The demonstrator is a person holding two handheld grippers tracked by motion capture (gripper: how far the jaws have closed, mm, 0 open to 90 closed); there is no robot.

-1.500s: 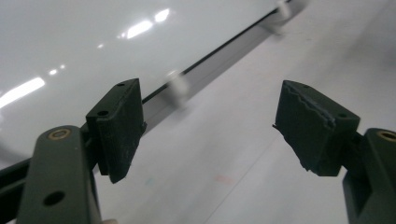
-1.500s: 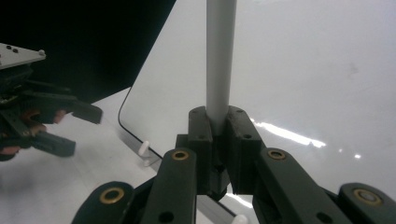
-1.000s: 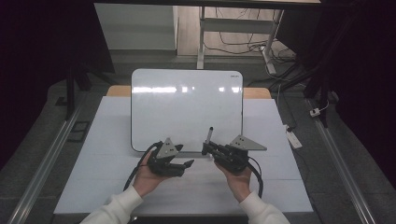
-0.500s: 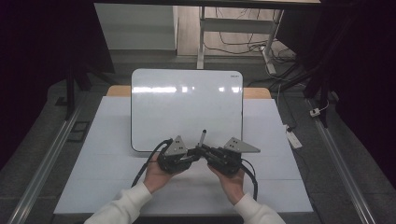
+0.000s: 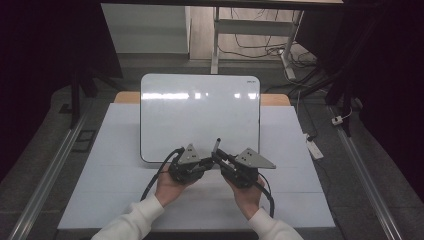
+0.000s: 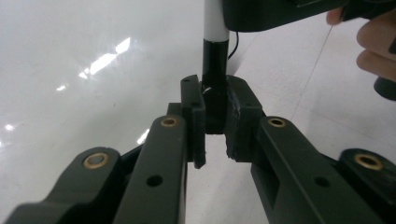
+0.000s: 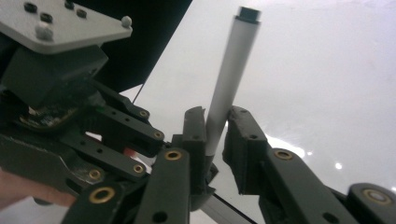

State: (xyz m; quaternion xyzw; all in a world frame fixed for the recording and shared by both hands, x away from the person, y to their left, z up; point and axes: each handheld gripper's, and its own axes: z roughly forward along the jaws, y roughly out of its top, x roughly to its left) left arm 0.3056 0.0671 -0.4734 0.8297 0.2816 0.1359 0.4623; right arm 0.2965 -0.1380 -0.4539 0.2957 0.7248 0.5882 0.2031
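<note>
A marker [image 5: 217, 145] with a white barrel [image 7: 229, 70] and a black cap [image 6: 215, 60] is held between both grippers above the near edge of the whiteboard [image 5: 200, 115]. My left gripper [image 6: 215, 112] is shut on the black cap; its jaws have just been closing around it. My right gripper [image 7: 215, 126] grips the white barrel, which tilts up past its pads; its jaws have just eased open slightly with the barrel still between them. In the high view the left gripper [image 5: 207, 163] and right gripper [image 5: 221, 159] meet tip to tip.
The whiteboard lies on a white table [image 5: 100, 165], reaching to its far edge. A white power strip [image 5: 314, 147] lies on the floor to the right. Metal rails [image 5: 55, 165] run along both sides. Desk legs and cables stand behind.
The two grippers have come together at the marker. The left jaws, open and apart from it before, have shut on its black cap.
</note>
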